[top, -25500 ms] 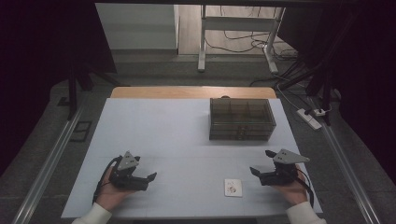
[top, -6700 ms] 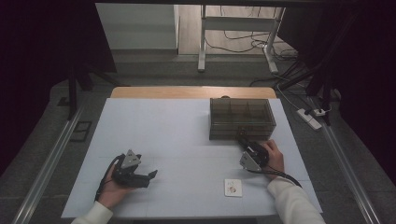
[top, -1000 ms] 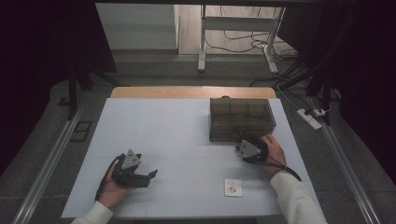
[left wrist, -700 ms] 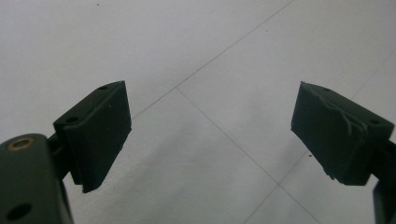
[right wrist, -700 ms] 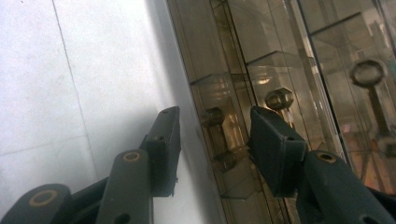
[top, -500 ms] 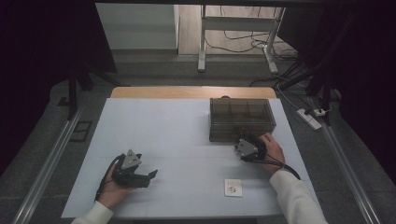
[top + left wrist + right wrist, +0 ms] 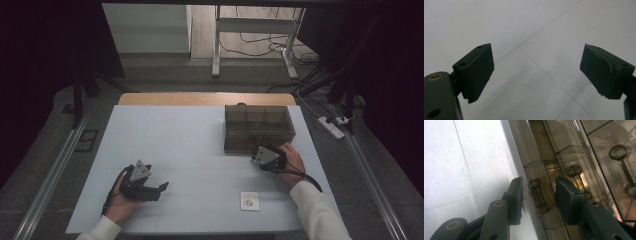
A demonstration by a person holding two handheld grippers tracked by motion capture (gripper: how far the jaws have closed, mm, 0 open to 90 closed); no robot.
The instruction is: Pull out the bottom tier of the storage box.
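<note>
High view: smoked clear compartment box (image 7: 259,128) sits right of centre on the white table (image 7: 180,145), long axis running left to right. Right gripper (image 7: 264,156) is at its near wall. Right gripper view: jaws straddle a small handle (image 7: 538,196) on the box wall, closing, pads not yet pressing. Left gripper (image 7: 536,72) rests with jaws spread wide, nothing between.

White table (image 7: 190,145); smoky clear box (image 7: 258,129) (compartmented) far right; small white card (image 7: 249,201) near front edge
</note>
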